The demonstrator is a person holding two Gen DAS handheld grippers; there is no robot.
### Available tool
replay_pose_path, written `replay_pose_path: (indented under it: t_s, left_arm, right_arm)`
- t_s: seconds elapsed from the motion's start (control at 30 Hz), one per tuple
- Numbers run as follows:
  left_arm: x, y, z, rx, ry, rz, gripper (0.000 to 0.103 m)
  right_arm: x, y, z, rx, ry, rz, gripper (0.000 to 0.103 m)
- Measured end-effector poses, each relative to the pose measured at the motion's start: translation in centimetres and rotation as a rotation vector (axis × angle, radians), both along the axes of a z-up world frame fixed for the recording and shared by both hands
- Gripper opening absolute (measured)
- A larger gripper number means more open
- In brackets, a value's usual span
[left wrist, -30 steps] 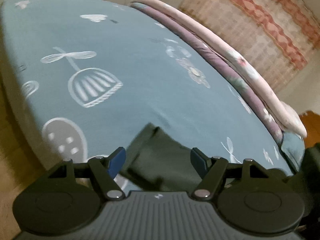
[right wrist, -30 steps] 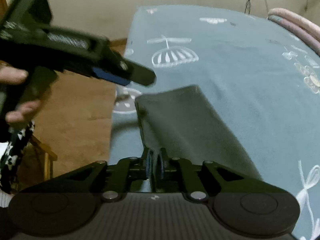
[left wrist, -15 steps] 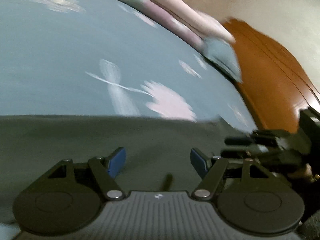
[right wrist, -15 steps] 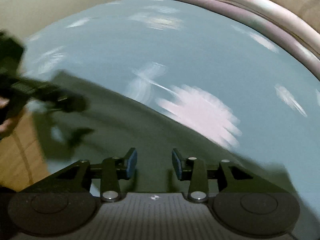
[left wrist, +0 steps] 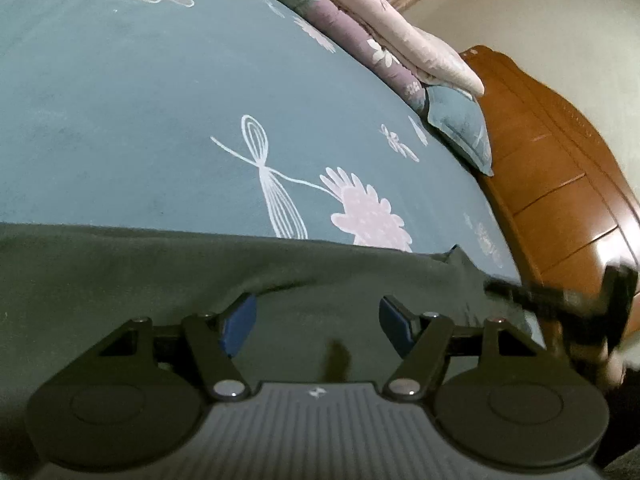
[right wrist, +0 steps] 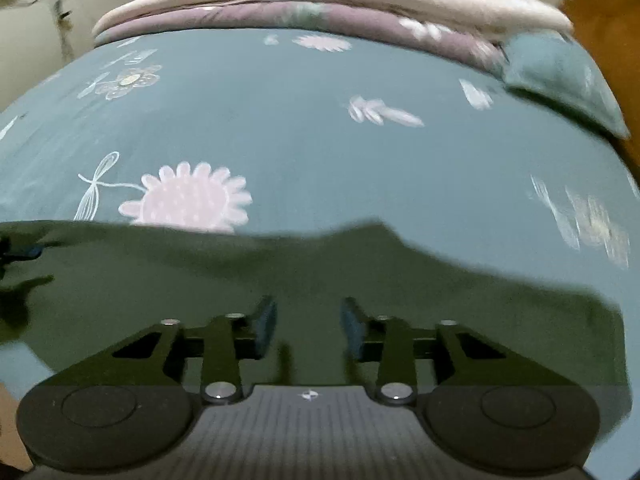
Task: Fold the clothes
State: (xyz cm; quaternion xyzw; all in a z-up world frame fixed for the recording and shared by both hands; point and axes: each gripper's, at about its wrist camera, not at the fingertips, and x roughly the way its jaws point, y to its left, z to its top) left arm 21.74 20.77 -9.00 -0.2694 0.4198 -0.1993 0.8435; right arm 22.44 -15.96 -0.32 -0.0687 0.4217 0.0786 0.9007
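Bed with a blue-grey cotton sheet (left wrist: 140, 128) printed with white and pink flowers filled both views. A folded quilt, pink layer over purple (right wrist: 320, 4), ran along the bed's far edge. An orange-brown wooden headboard (left wrist: 560, 184) stood at the right end, with a blue-grey pillow (left wrist: 460, 120) against it in the far right corner.

The dark olive-green cloth garment (left wrist: 200, 272) lay spread flat along the near edge of the bed, its far hem straight across the sheet, a small raised corner toward the headboard end.

Left gripper (left wrist: 318, 322) hovered over the garment's middle, blue pads well apart, nothing between them but the cloth lying below.

Right gripper (right wrist: 308, 326) sat over the garment nearer the headboard end; jaws partly apart and closing, no fold of cloth seen pinched between the pads. View blurred.

In the left wrist view, the right gripper showed as a dark blur at the garment's right end.
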Motion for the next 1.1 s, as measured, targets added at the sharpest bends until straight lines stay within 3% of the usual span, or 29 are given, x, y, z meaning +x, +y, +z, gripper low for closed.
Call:
replay_pose_path:
  t_s: [0.13, 0.23, 0.4, 0.53, 0.63, 0.8, 0.93, 1.0, 1.1]
  left_arm:
    - [-0.2, 0.4, 0.0, -0.009, -0.011, 0.015, 0.072]
    - [-0.4, 0.9, -0.3, -0.042, -0.014, 0.027, 0.072]
    - [-0.6, 0.7, -0.4, -0.049, -0.02, 0.036, 0.072]
    - [-0.6, 0.7, -0.4, -0.056, -0.016, 0.048, 0.072]
    - [-0.6, 0.5, -0.4, -0.05, -0.017, 0.057, 0.072]
    - [-0.7, 0.1, -0.1, -0.026, -0.021, 0.057, 0.073]
    - [-0.7, -0.6, 0.1, 0.007, -0.029, 0.06, 0.073]
    - [-0.8, -1.0, 0.3, 0.03, -0.034, 0.068, 0.073]
    - [-1.1, -1.6, 0.4, 0.056, -0.04, 0.098, 0.074]
  right_arm:
    - [3.9, 2.3, -0.4, -0.09, -0.04, 0.093, 0.027]
    - [5.5, 3.3, -1.9, -0.146, -0.019, 0.162, 0.025]
    - [4.6, 3.8, -4.2, -0.241, 0.023, 0.239, 0.025]
    - [3.9, 3.8, -3.6, -0.285, 0.0, 0.297, 0.026]
    - [3.9, 4.3, -2.9, -0.327, -0.012, 0.397, 0.029]
    - [5.1, 4.8, -4.2, -0.423, 0.064, 0.617, 0.03]
    - [6.9, 4.2, -4.0, -0.401, 0.145, 0.744, 0.037]
    - [7.9, 3.7, -4.0, -0.36, 0.185, 0.774, 0.036]
    - [8.0, 3.3, -4.0, -0.299, 0.211, 0.779, 0.016]
